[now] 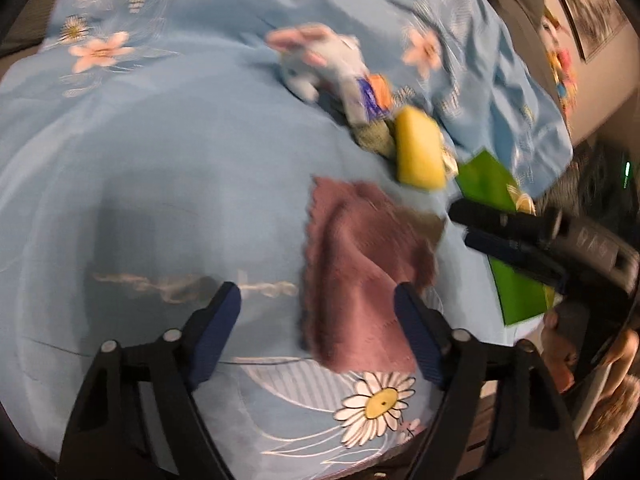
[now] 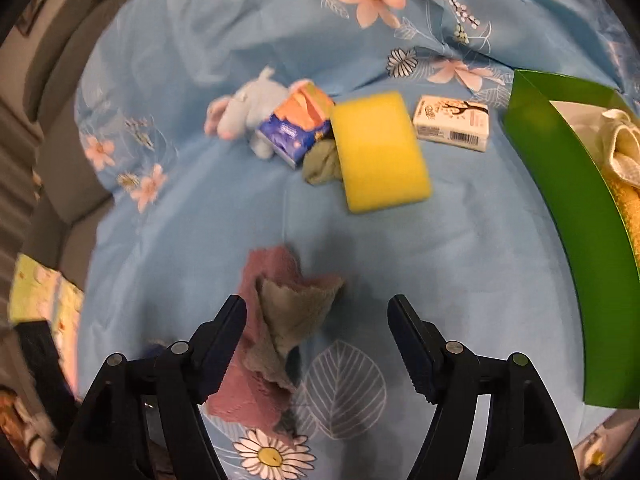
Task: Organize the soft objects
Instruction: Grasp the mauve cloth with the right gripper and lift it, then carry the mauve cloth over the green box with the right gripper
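A mauve cloth (image 1: 360, 264) (image 2: 276, 328) lies crumpled on the blue floral bedsheet (image 1: 160, 160) (image 2: 460, 260), its grey underside folded up. My left gripper (image 1: 318, 308) is open and empty, the cloth between its fingers and just ahead. My right gripper (image 2: 318, 320) is open and empty over the cloth's right part; in the left wrist view its fingers (image 1: 504, 224) look nearly together. Farther off lie a yellow sponge (image 1: 420, 152) (image 2: 380, 152), a blue plush toy (image 1: 320, 60) (image 2: 248, 116), a blue-orange tissue pack (image 2: 296, 128), a grey-green cloth (image 2: 320, 164) and a white pack (image 2: 452, 122).
A green box (image 2: 568, 216) (image 1: 520, 292) stands at the right with a yellow towel (image 2: 628, 208) and a cream cloth (image 2: 620, 144) inside. The bed's edge drops off at the left in the right wrist view, by grey furniture (image 2: 52, 128).
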The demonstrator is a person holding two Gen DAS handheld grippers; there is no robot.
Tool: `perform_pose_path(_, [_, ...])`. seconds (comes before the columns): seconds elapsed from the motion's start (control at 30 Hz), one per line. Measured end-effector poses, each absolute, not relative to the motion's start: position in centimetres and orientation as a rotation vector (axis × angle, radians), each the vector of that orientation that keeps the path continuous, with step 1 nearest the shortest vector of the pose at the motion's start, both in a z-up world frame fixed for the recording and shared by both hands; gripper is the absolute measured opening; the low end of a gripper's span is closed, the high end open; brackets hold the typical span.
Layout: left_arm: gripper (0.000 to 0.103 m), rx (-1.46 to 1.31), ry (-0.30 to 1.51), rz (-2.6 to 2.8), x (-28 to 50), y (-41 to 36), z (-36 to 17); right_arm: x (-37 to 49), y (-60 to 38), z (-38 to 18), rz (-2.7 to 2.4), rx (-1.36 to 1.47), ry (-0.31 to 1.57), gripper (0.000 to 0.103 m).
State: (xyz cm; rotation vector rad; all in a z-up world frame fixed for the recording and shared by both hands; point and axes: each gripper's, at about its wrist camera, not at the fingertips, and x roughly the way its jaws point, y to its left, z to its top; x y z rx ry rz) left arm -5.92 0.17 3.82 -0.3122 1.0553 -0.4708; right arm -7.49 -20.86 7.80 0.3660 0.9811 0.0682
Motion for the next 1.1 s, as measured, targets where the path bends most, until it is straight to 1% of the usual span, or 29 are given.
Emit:
perform_pose_path(0.1, [0.073, -0.296, 1.092, -0.473, -5.5, -1.4, 3.0, -7.0, -21.0, 7.5, 0.147, 0.417, 0.986, 0.074])
perform_pose_path(0.17, [0.069, -0.302, 1.12, -0.465, -5.0, -1.9, 2.3, -6.2, -20.2, 7.1, 0.192, 0.417, 1.0, 0.074])
perform_pose_path(0.23, [0.067, -0.301, 1.101, -0.452, -4.7, -2.2, 2.2, -5.4, -19.2, 6.8, 0.193, 0.38, 1.005, 0.074])
perform_pose_path(0.27, [0.061, -0.302, 1.097, -0.45, -4.7, -2.2, 2.2, -5.0, -18.9, 6.6, 0.187, 0.362, 1.0, 0.074])
perform_pose_path(0.3, [0.057, -0.305, 1.095, -0.446, -4.4, -2.3, 2.1, -4.6, -18.7, 6.5, 0.184, 0.35, 0.994, 0.074])
perform_pose_path(0.37, [0.043, -0.31, 1.083, -0.441, -4.2, -2.4, 2.0, -4.1, -18.5, 5.9, 0.189, 0.346, 0.993, 0.074])
perform_pose_path(0.4, [0.038, -0.308, 1.077, -0.442, -4.0, -2.6, 1.9, -3.8, -18.6, 5.4, 0.196, 0.35, 0.999, 0.073])
perform_pose_path(0.43, [0.032, -0.312, 1.074, -0.451, -4.0, -2.7, 1.9, -3.4, -18.5, 4.9, 0.2, 0.357, 1.009, 0.069])
perform_pose_path(0.47, [0.027, -0.32, 1.07, -0.463, -3.9, -2.8, 1.8, -3.1, -18.5, 4.2, 0.204, 0.369, 1.027, 0.054])
perform_pose_path(0.5, [0.025, -0.319, 1.068, -0.468, -3.8, -3.0, 1.9, -2.8, -18.4, 3.6, 0.22, 0.383, 1.047, 0.041])
perform_pose_path(0.53, [0.023, -0.312, 1.063, -0.469, -3.7, -3.1, 2.0, -2.6, -18.3, 2.9, 0.244, 0.406, 1.069, 0.038])
perform_pose_path(0.6, [0.016, -0.285, 1.046, -0.467, -3.5, -3.7, 2.6, -2.9, -18.1, 2.8, 0.241, 0.388, 1.053, 0.02])
perform_pose_path(0.63, [0.013, -0.278, 1.037, -0.47, -3.5, -3.9, 3.0, -3.1, -18.0, 2.9, 0.268, 0.393, 1.057, 0.019])
perform_pose_path(0.7, [0.013, -0.28, 1.01, -0.488, -3.4, -4.7, 4.3, -3.5, -18.3, 3.0, 0.329, 0.457, 1.07, 0.019])
perform_pose_path(0.77, [0.013, -0.248, 0.964, -0.509, -3.6, -6.0, 6.0, -4.3, -18.6, 4.1, 0.326, 0.456, 1.023, 0.019])
perform_pose_path(0.9, [0.013, -0.237, 0.9, -0.573, -3.9, -8.4, 9.1, -6.5, -20.0, 7.8, 0.288, 0.425, 0.892, 0.02])
perform_pose_path(0.97, [0.013, -0.24, 0.836, -0.63, -4.0, -10.3, 11.3, -8.3, -21.5, 10.0, 0.24, 0.429, 0.834, 0.02])
perform_pose_path(1.03, [0.013, -0.189, 0.77, -0.696, -4.2, -12.9, 13.8, -9.7, -22.9, 12.1, 0.193, 0.447, 0.766, 0.02])
perform_pose_path(1.1, [0.013, -0.131, 0.71, -0.748, -4.7, -16.0, 15.7, -11.7, -24.6, 14.4, 0.146, 0.449, 0.652, 0.02])
